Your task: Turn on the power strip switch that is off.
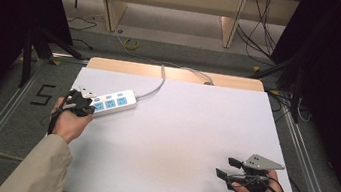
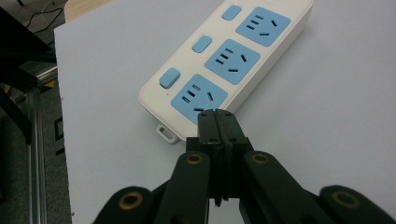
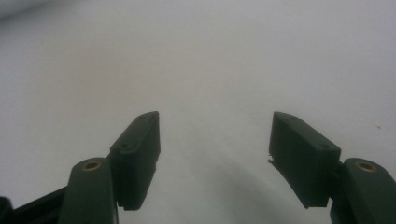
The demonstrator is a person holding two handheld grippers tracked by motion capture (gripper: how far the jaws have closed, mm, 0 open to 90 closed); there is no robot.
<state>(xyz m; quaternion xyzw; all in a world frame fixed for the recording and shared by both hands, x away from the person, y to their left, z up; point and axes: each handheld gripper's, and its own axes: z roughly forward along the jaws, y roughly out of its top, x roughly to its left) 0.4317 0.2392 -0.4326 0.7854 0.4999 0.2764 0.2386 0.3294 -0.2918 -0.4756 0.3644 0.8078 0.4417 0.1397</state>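
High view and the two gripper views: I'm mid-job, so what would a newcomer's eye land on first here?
First, the white power strip with three blue sockets, lying at the far left of the white table, its cord running off the far edge. The left tongs are shut, their tips right at the strip's nearest socket. Near the table's right front corner, the right tongs stand open over bare tabletop.

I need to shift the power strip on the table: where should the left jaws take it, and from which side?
Grip the power strip across its narrow width at the near short end, coming from above. It lies flat and long, and its cable leaves the far end. The left gripper, shut now, must open first.
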